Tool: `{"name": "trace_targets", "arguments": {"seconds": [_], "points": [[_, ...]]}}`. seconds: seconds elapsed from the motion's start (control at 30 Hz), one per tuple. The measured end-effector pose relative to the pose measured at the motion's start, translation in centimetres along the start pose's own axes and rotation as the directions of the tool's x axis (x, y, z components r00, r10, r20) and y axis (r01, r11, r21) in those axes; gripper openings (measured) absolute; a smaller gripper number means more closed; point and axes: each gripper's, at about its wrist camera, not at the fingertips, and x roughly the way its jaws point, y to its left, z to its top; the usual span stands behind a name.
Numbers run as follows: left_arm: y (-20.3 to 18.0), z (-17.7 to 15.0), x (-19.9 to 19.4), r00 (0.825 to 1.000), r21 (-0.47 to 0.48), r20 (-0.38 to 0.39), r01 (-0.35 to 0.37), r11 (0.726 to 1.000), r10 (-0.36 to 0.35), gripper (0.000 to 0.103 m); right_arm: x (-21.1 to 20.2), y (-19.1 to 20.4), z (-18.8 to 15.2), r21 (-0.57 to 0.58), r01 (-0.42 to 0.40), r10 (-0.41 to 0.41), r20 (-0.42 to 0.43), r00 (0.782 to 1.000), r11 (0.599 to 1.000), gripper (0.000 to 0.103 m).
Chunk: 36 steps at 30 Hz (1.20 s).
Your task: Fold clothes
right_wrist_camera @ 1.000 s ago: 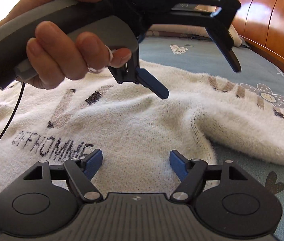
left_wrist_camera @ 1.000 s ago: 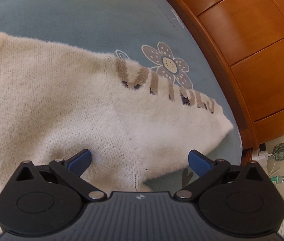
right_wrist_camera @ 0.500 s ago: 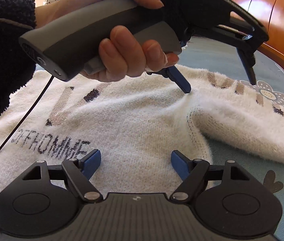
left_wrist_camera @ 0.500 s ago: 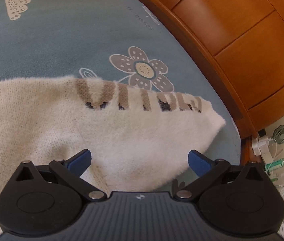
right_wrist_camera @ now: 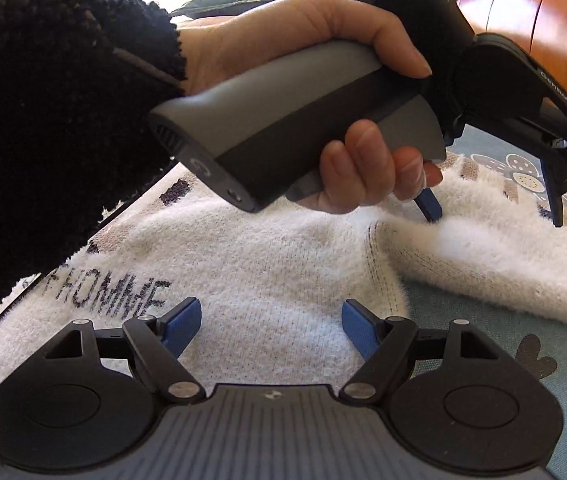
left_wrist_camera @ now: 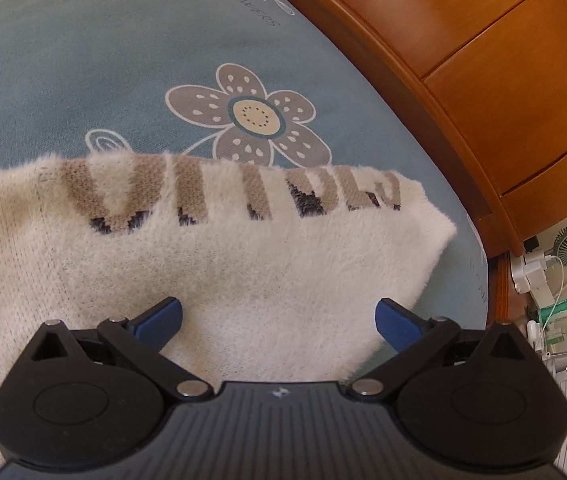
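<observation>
Black hand-held grippers with blue pads, one in a sleeved hand

The left hand-held gripper is showing a ribbed grey-black body, silver pivot screws and blue pads; the right hand-held gripper is looking alike, while the left hand is wearing a fuzzy black sleeve around a two-tone grey handle.

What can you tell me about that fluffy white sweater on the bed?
The sweater is cream-white fuzzy knit with brown and dark lettering on the chest and along one sleeve. It lies flat, unfolded, on a blue flowered bedsheet, the sleeve stretched sideways toward the wooden bed frame. The left gripper, jaws open, has one fingertip at the sleeve's fuzz.
</observation>
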Motion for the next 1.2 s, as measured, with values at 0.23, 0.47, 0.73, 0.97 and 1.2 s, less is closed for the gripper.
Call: {"name": "trace_targets", "arguments": {"seconds": [0.23,0.47,0.73,0.97,1.2], "points": [[-0.8,-3.2,-4.1,1.000,0.063,0.018,0.024,0.998,-0.025,0.102,-0.7,-0.4,0.0,0.006,-0.003,0.003,0.008,1.000,1.000,0.081],[1.1,-5.0,-6.7,0.995,0.005,0.096,0.013,1.000,-0.013,0.102,-1.6,-2.7,0.6,0.075,-0.021,0.017,0.053,0.998,0.997,0.081],[4.4,-7.3,-8.3,0.991,-0.106,0.137,0.005,0.994,0.009,0.102,0.3,-14.0,-0.1,0.539,-0.219,0.225,0.056,0.973,0.813,0.081],[3.2,-10.1,-8.9,0.991,-0.038,0.137,0.014,0.999,-0.009,0.102,2.3,-18.3,-0.5,0.699,-0.342,0.307,0.182,0.934,0.628,0.080],[1.0,-11.8,-8.6,0.991,0.093,0.134,-0.014,0.996,0.001,0.102,3.7,-20.0,0.7,0.631,-0.257,0.168,0.199,0.966,0.732,0.024]]}}
